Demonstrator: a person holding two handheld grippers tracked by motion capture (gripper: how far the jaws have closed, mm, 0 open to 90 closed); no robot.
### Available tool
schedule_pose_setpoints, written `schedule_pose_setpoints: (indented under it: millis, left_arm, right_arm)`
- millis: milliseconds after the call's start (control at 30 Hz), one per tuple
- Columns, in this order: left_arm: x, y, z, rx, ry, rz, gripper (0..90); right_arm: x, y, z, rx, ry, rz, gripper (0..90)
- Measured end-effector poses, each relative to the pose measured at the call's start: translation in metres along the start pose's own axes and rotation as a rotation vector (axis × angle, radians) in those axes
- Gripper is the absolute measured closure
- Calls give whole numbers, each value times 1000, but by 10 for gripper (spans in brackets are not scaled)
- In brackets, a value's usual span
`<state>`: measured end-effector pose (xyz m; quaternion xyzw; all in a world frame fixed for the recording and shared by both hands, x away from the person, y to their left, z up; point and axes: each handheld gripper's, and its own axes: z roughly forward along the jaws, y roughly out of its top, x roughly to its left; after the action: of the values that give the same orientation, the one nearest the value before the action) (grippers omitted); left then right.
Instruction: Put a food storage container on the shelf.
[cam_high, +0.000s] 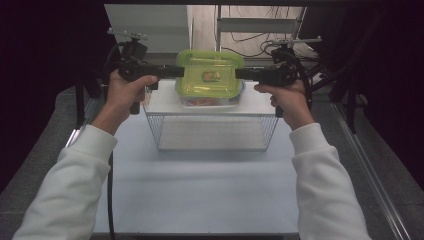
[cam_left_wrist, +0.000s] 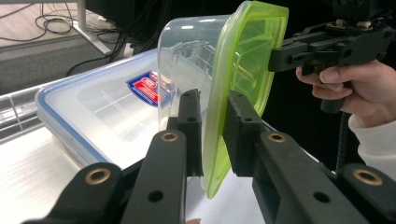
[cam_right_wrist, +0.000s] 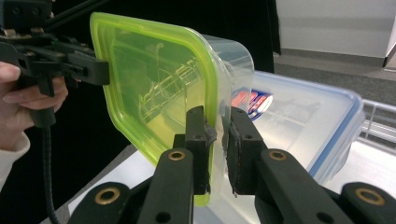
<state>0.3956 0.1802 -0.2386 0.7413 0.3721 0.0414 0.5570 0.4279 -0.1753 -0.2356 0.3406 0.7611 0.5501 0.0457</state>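
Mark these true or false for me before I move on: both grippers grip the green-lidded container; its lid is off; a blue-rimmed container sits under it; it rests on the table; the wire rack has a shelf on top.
1. Both grippers grip the green-lidded container. True: the left gripper and right gripper clamp its opposite rims.
2. Its lid is off. False: the green lid is seated on the clear tub.
3. A blue-rimmed container sits below it. True.
4. It rests on the table. False: it is held up above the wire rack.
5. The rack has a shelf on top. True.
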Motion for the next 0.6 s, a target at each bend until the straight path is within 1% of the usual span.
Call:
schedule_pose_setpoints:
  millis: [33,67,100,133,167,200,267,300,333,367,400,500,533,567,600]
  left_arm:
    - [2,1,2,0,-1,-5,785]
    - [6,1,4,1,1,-11,786]
    - [9,2,7,0,0,-18,786]
    - [14,2,10,-3,-5,-31,789]
    - [14,2,10,-3,-5,-31,790]
    - [18,1,12,-4,-4,-39,790]
    - [23,1,17,-6,1,-55,793]
    - [23,1,17,-6,1,-55,794]
    - [27,1,21,-4,7,-71,795]
    - [27,1,21,-4,7,-71,795]
    - [29,1,23,4,12,-82,796]
    - [32,0,26,11,16,-91,797]
    - [34,0,27,6,16,-108,794]
    - [34,0,27,6,16,-108,792]
    - [36,0,28,0,14,-120,789]
  right_arm:
    - [0,0,0,0,0,0,797]
    - [-5,3,3,-1,-2,7,797]
    - [-5,3,3,-1,-2,7,797]
    - [-10,4,6,1,1,16,798]
    - [-10,4,6,1,1,16,798]
    - [-12,5,7,3,2,20,798]
    - [-19,8,13,11,-2,38,797]
    - [-19,8,13,11,-2,38,797]
    - [-23,9,16,11,-4,50,796]
    - [-23,9,16,11,-4,50,796]
    - [-27,11,19,13,-4,61,795]
    - [-30,12,21,18,-6,73,793]
    - [-32,13,24,12,-13,80,790]
    - [-32,13,24,12,-13,80,790]
    - [-35,14,26,7,-8,90,789]
